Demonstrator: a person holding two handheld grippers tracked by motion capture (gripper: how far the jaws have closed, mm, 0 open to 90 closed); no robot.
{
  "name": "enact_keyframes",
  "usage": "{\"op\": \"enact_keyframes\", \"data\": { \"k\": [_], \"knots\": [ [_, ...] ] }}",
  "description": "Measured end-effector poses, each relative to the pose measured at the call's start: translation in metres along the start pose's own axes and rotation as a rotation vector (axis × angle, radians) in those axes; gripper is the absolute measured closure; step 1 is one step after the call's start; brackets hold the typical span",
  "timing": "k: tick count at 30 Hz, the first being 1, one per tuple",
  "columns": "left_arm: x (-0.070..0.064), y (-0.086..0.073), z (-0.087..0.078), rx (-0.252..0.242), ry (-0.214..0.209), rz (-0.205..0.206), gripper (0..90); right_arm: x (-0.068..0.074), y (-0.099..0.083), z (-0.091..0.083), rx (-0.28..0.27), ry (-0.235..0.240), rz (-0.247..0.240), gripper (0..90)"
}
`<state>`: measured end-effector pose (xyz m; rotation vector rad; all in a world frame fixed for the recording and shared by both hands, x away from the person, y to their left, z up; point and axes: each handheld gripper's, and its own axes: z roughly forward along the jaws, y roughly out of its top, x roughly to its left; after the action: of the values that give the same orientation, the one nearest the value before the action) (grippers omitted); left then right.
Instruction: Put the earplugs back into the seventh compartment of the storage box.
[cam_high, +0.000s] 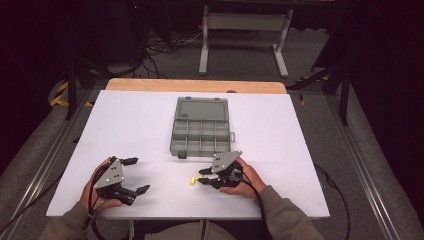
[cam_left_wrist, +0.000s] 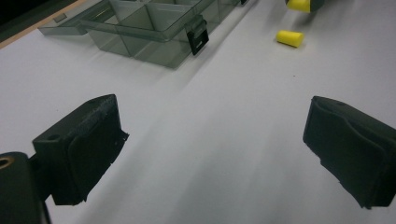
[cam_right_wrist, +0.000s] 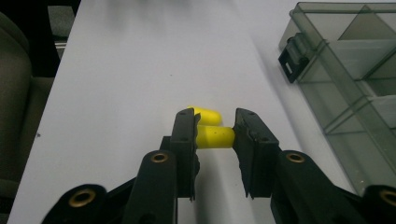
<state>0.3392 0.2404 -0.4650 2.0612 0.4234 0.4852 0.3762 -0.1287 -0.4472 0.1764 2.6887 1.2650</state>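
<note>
Left gripper (cam_high: 134, 175) jaws wide apart; right gripper (cam_high: 202, 176) jaws nearly closed.

a lab or test room with dark walls: a white table (cam_high: 150, 125) on a wooden base stands on grey carpet (cam_high: 320, 125), metal floor rails (cam_high: 370, 180) run at 3 and 9 o'clock, loose cables (cam_high: 160, 47) and a grey stand (cam_high: 245, 30) lie at 12 o'clock.
</note>
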Motion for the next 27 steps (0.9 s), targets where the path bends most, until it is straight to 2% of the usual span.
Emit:
{"op": "enact_keyframes", "data": {
  "k": [27],
  "knots": [
    [0.001,-0.001,0.0,0.0,-0.009,-0.006,5.7,0.003,0.008,-0.025,-0.078,-0.075,-0.007,71.6]
  ]
}}
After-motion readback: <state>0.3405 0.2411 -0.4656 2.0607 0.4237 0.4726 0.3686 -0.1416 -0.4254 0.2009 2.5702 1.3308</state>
